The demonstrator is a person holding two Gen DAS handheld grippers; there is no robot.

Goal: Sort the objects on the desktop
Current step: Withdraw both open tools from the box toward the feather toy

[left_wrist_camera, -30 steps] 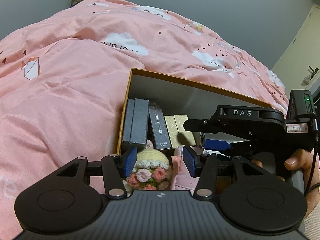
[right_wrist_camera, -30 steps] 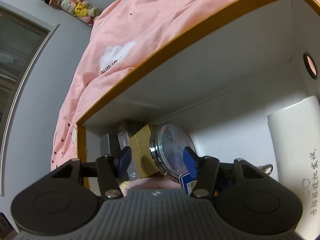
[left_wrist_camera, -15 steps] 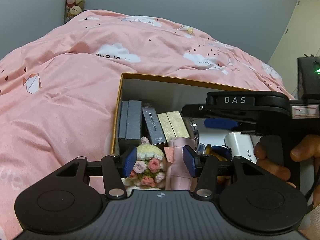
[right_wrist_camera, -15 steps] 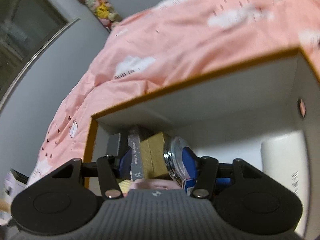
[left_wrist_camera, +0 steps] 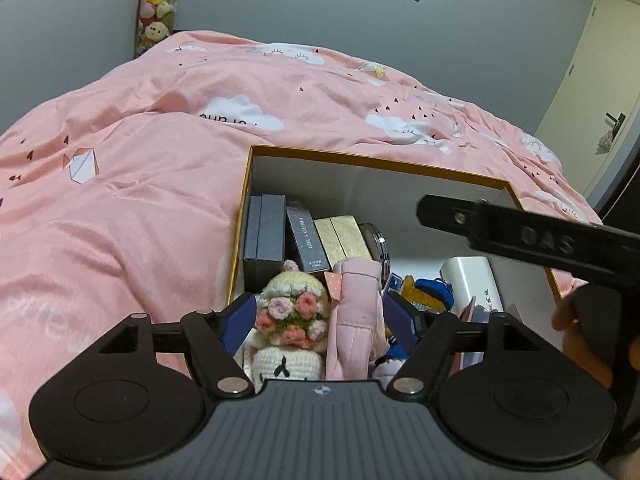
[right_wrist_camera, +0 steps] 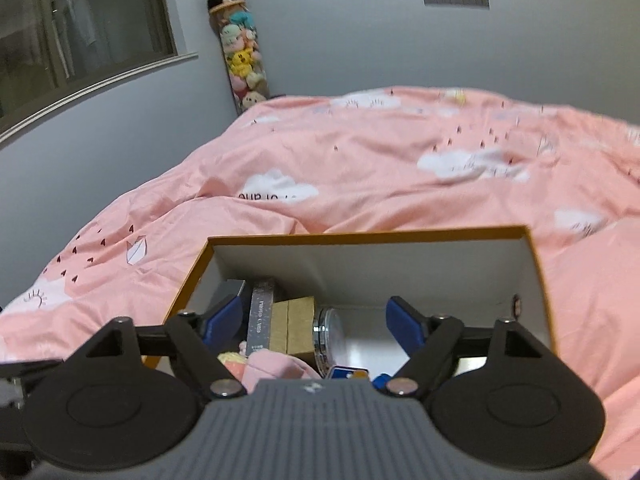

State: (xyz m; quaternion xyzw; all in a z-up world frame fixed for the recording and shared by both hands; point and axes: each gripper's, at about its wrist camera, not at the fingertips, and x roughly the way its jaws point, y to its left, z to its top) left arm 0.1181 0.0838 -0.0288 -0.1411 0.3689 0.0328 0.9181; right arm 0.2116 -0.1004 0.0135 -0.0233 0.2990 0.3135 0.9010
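Box (left_wrist_camera: pixel 376 162) with an orange rim and white inner walls sits on the pink quilt (left_wrist_camera: pixel 140 208), and both hand-held tools hang over its near end. The left gripper (left_wrist_camera: pixel 320 320) tilts down into it, its jaws having just been opening; now they stand spread and released. Between its blue pads (left_wrist_camera: pixel 240 320), but not pressed by them, lie a crocheted doll with a flower wreath (left_wrist_camera: pixel 288 320) and, just beside it toward the right pad, a pink padded pouch (left_wrist_camera: pixel 356 312). Beyond those tips a row of items stands against the box's left wall: a dark grey case (left_wrist_camera: pixel 264 236), a slim grey photo-card box (left_wrist_camera: pixel 306 240), a gold box (left_wrist_camera: pixel 340 236) and a round glass-faced tin (left_wrist_camera: pixel 378 242) on edge. To the right of the tips are a blue and yellow knitted toy (left_wrist_camera: pixel 432 290) and a white cylinder (left_wrist_camera: pixel 472 284).

The right gripper (right_wrist_camera: pixel 312 320) is higher, above the box; its jaws too have just been opening and now stand wide with nothing gripped, the gold box (right_wrist_camera: pixel 296 324) and the tin (right_wrist_camera: pixel 328 336) showing below between them. From the left camera its black frame crosses the right side of the box, a hand (left_wrist_camera: pixel 580 328) beneath it.
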